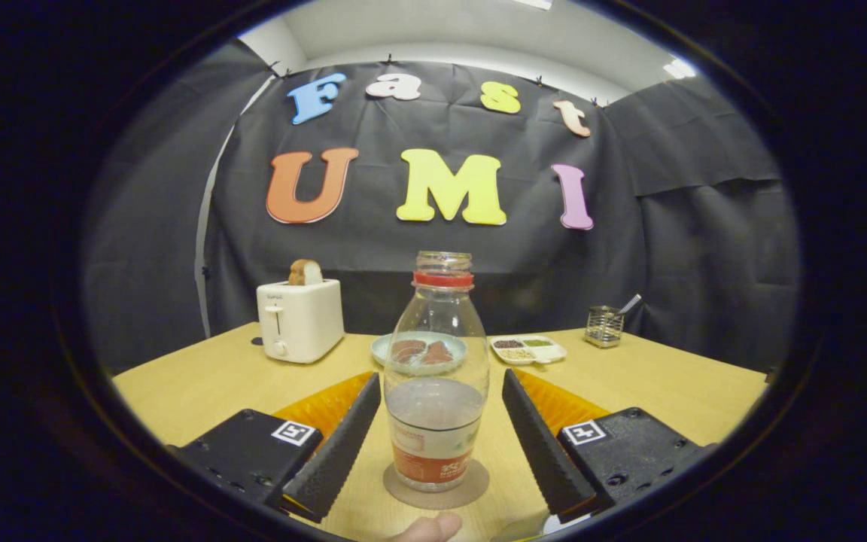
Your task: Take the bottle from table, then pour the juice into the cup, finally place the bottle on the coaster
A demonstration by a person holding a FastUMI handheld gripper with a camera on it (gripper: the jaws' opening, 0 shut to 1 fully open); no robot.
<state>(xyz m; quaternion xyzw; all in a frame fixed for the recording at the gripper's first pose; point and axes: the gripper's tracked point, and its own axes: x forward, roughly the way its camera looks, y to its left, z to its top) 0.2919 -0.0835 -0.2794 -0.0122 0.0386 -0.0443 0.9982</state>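
A clear glass bottle [437, 376] with a red ring at its neck and no cap stands upright on a round brown coaster [436, 489] on the wooden table [667, 384]. Liquid fills roughly its lower third. My gripper [441, 433] is open, with one finger on each side of the bottle. The left finger [339, 448] is almost at the glass; a gap shows between the bottle and the right finger [539, 444]. A fingertip of a person's hand [430, 529] shows just below the coaster.
Beyond the bottle sit a pale blue plate [420, 352] with brown food and a white divided dish [527, 348]. A white toaster [299, 320] holding a bread slice stands at the back left. A wire holder [603, 325] with a utensil is at the back right.
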